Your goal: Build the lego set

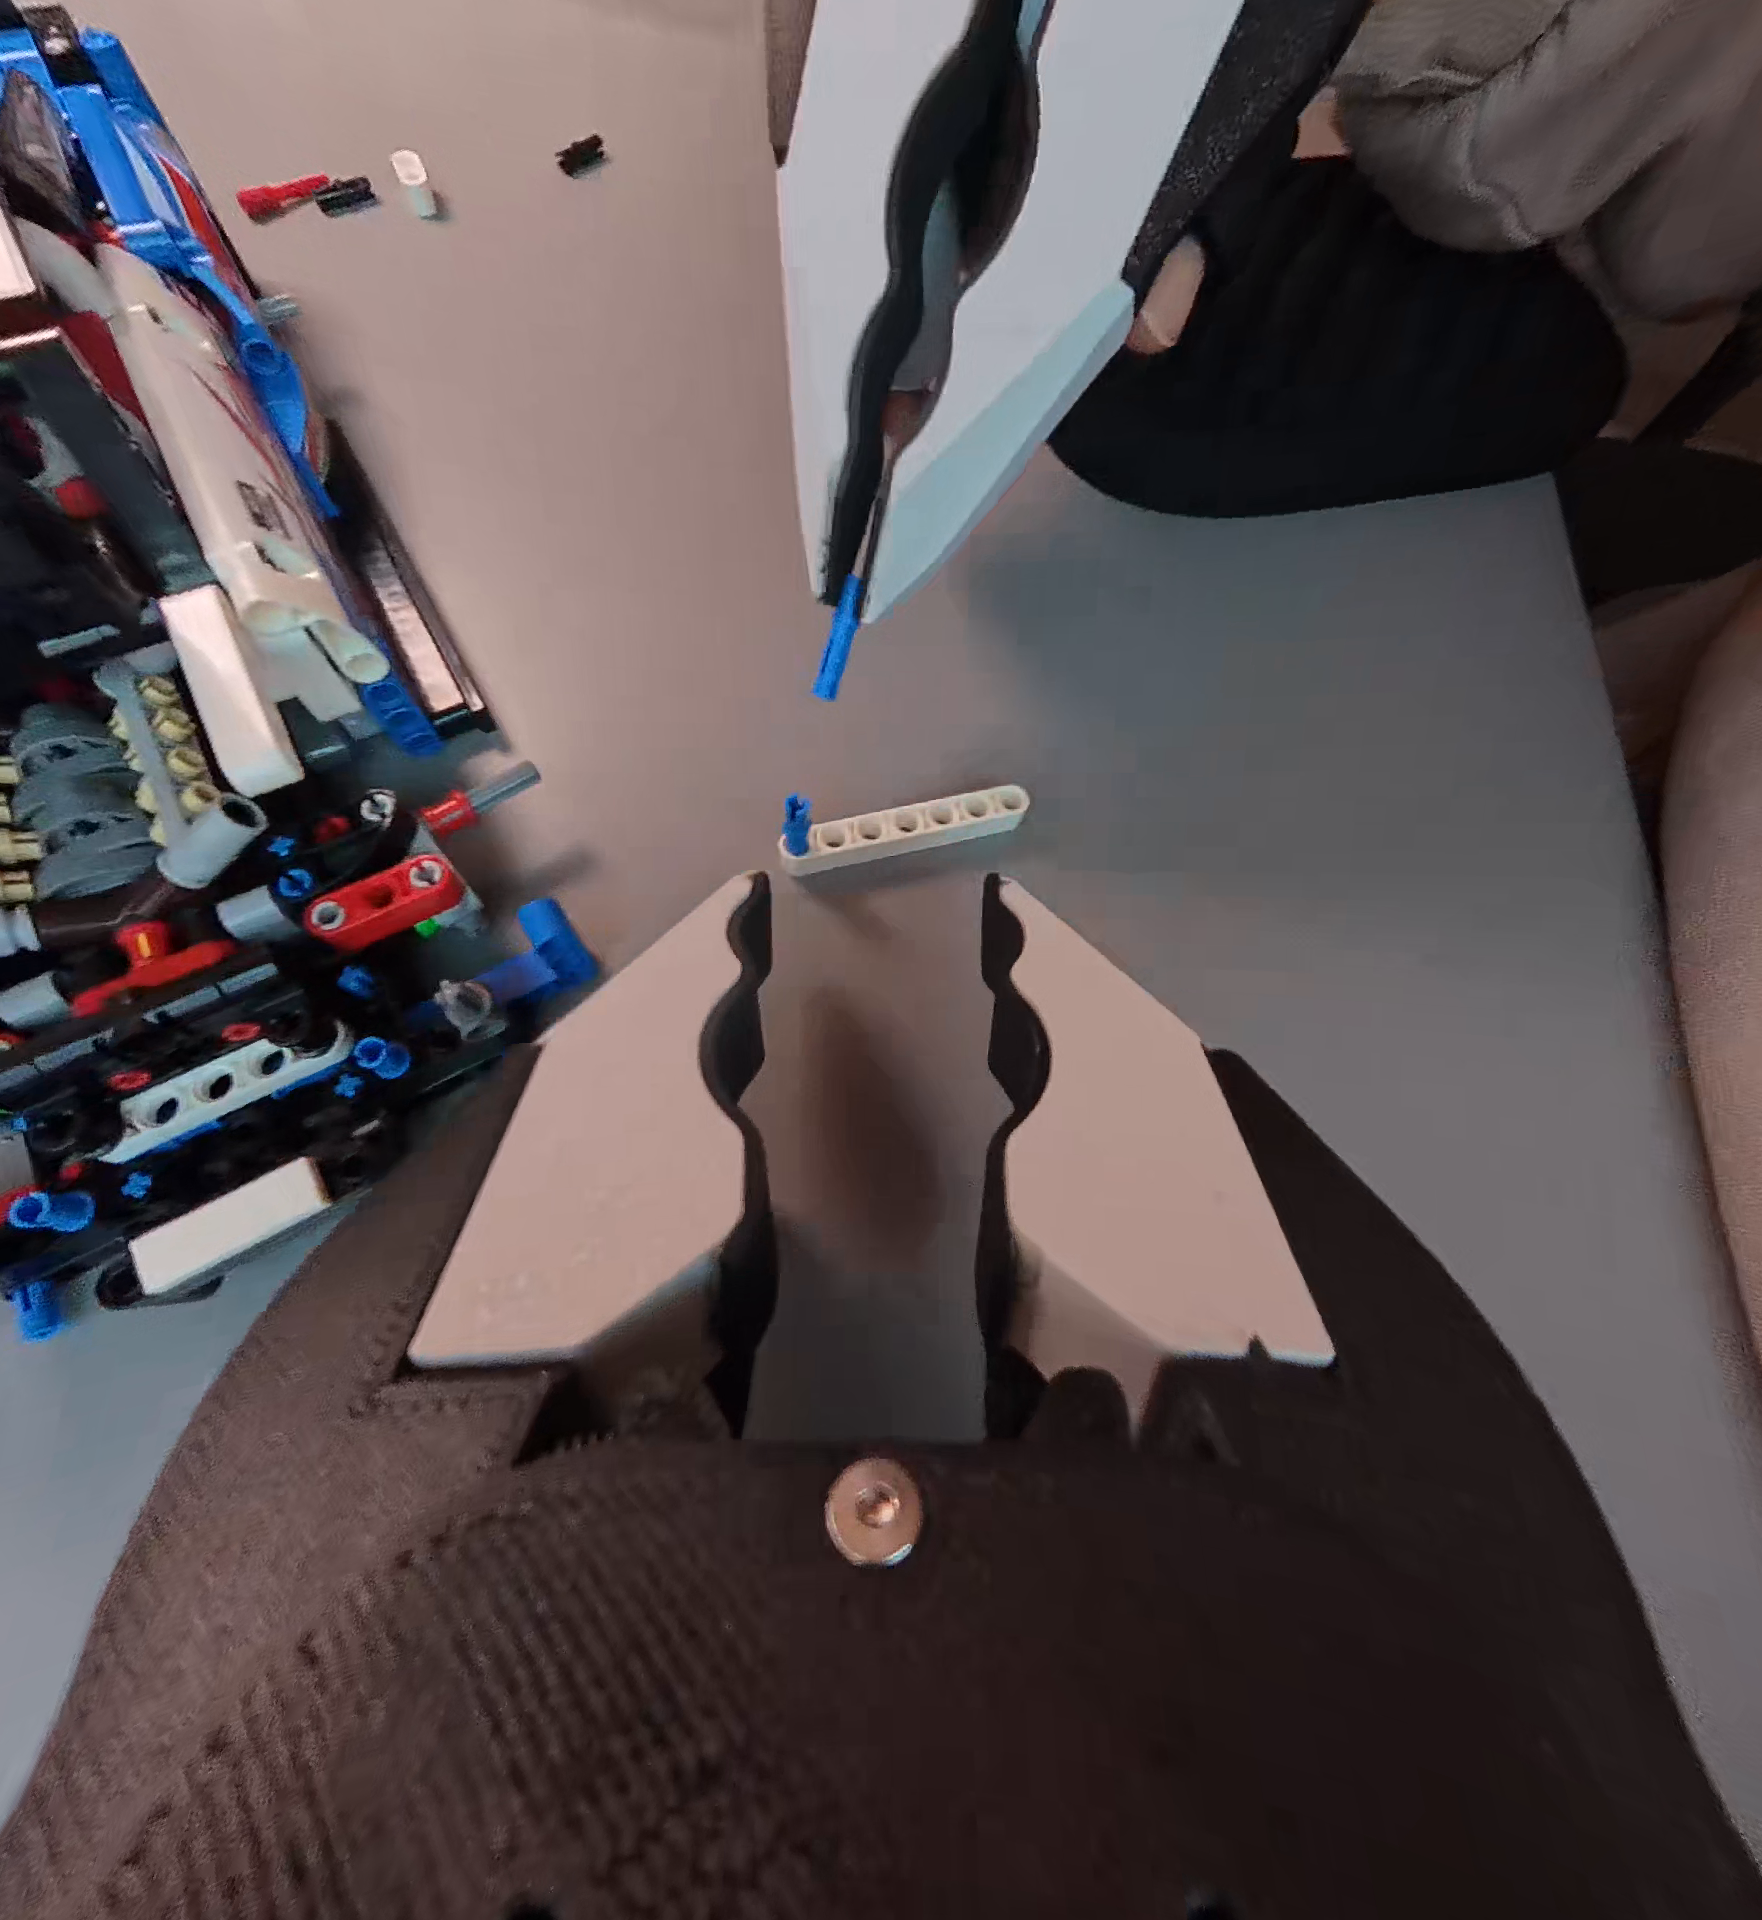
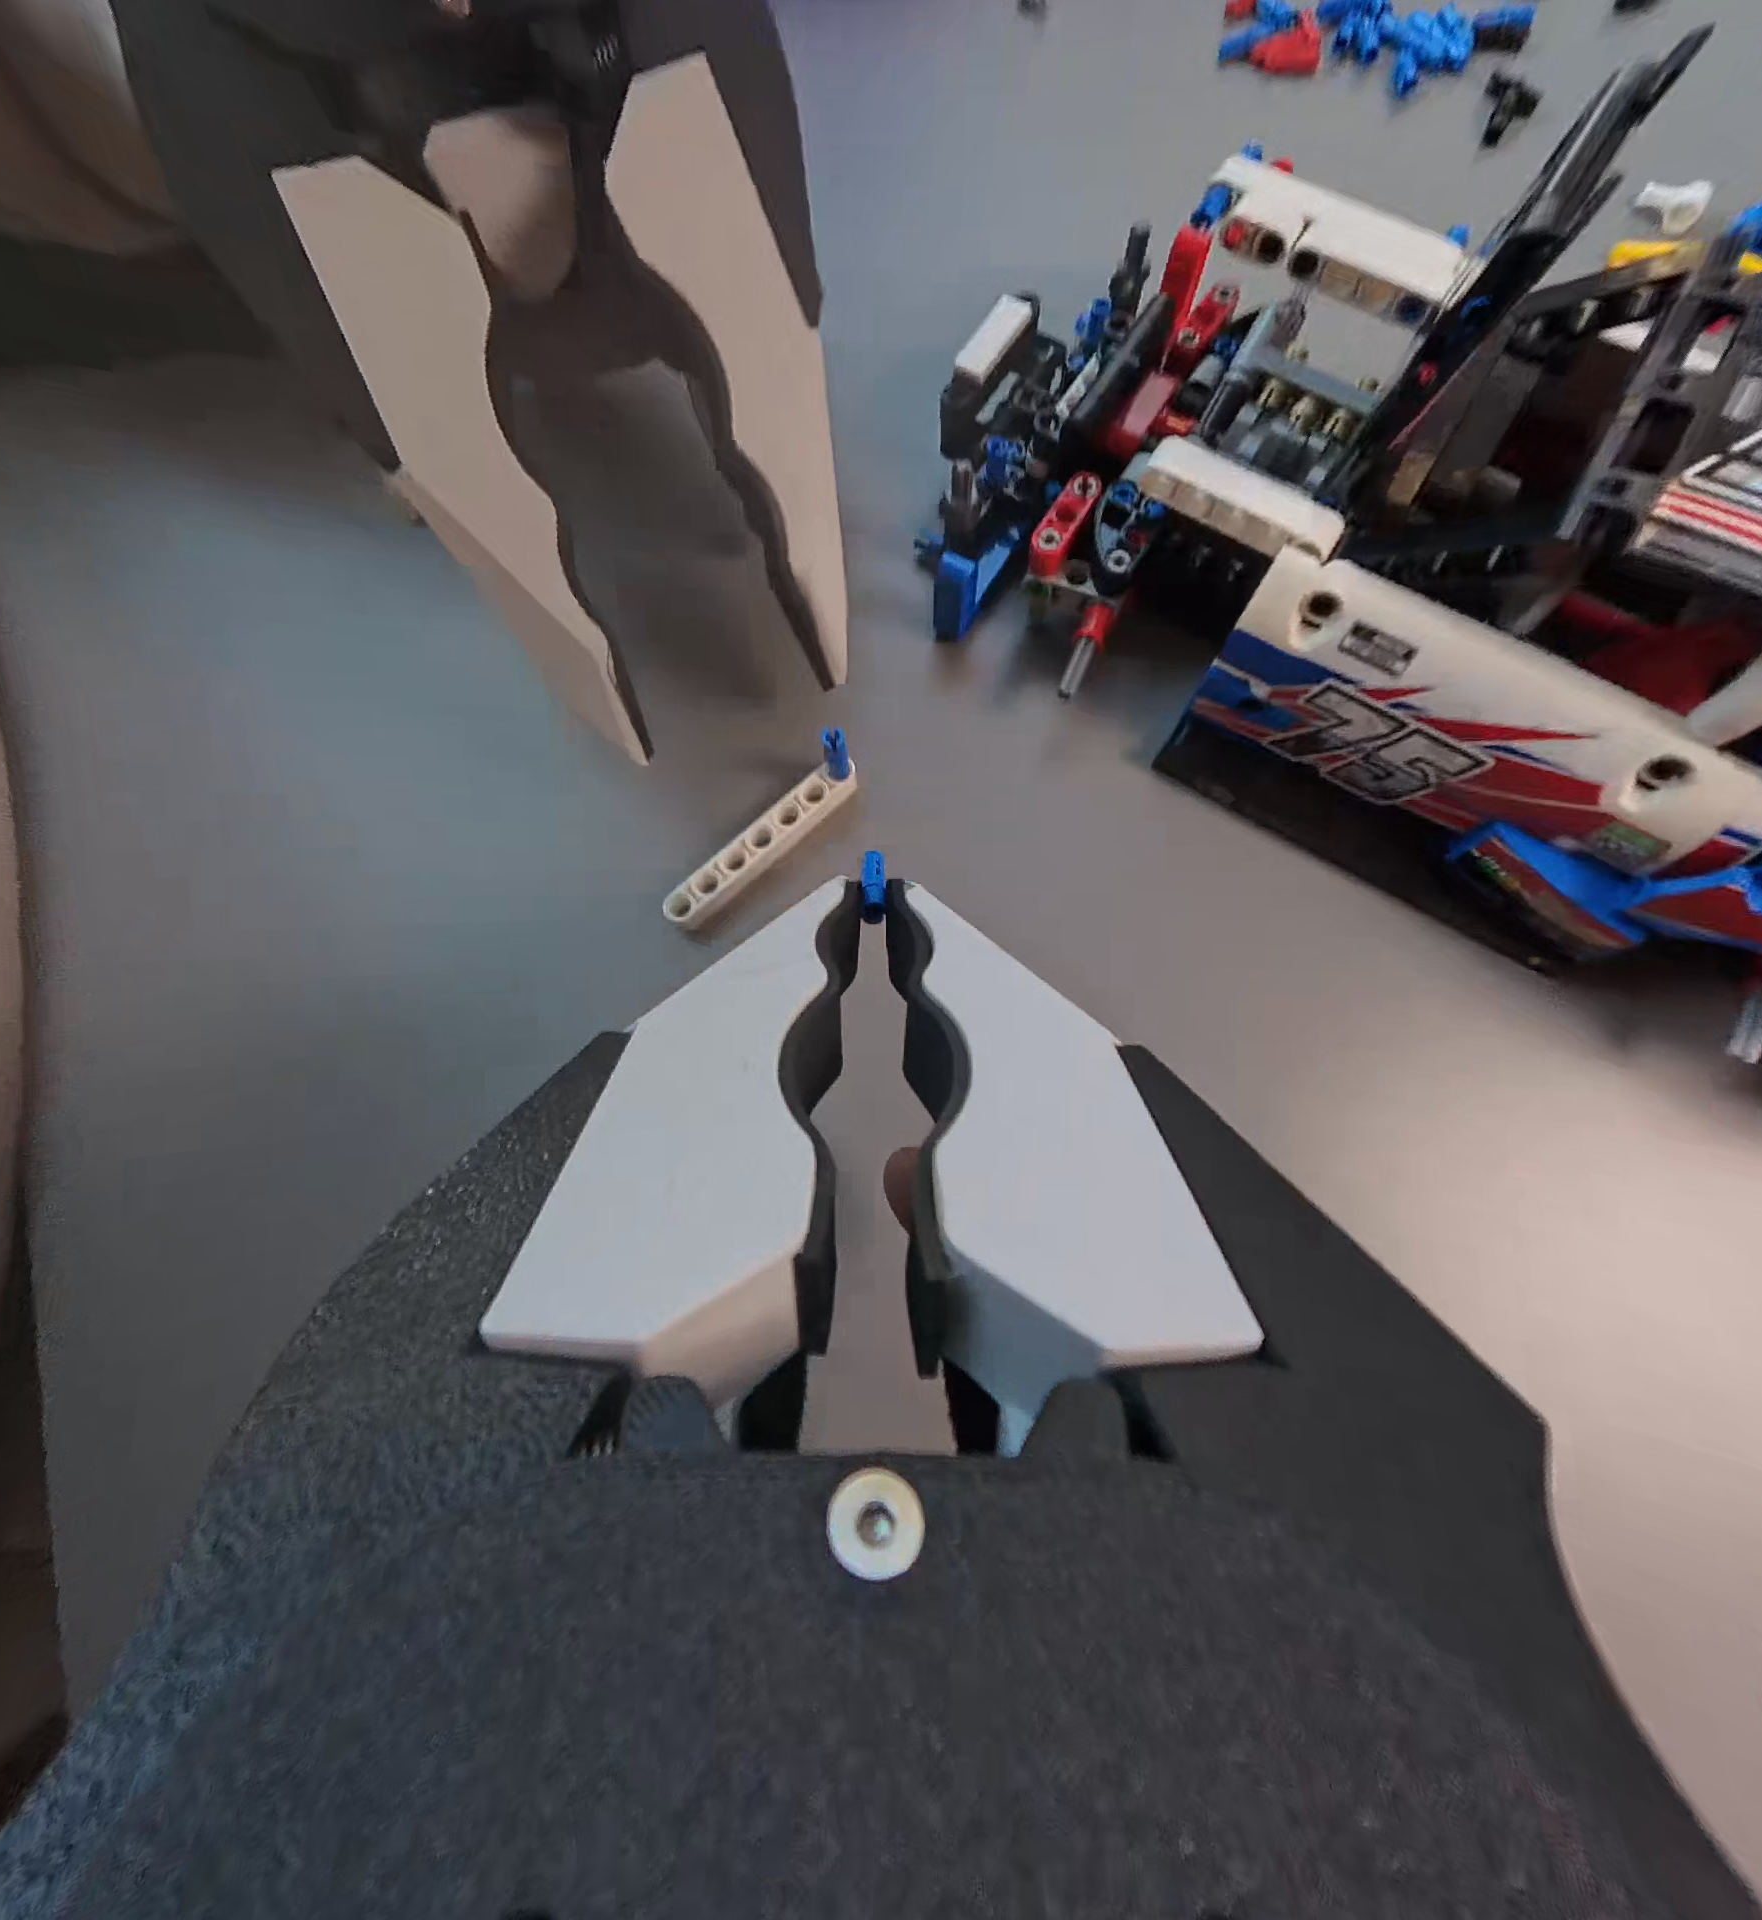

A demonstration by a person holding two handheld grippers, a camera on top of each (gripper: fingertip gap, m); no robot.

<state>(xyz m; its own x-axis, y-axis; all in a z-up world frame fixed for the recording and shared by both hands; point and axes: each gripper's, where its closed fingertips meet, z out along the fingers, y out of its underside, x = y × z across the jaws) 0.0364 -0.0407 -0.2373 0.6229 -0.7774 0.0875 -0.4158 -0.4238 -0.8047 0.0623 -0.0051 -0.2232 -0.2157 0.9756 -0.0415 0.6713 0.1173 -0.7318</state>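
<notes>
Blue pin (image 2: 871, 883) sits pinched at right gripper's (image 2: 871, 902) tips (protruding forward).

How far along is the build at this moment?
Done: the car model is largely assembled, and one blue pin already stands in the end hole of the white beam lying on the table. In hand: the right gripper pinches a second blue pin; the left gripper is open and empty beside the beam. Left: the beam's other holes are empty, and loose parts remain.

white beam (image 1: 906, 828) on table (image 1: 1272, 831), blue pin (image 1: 795, 816) upright
</notes>
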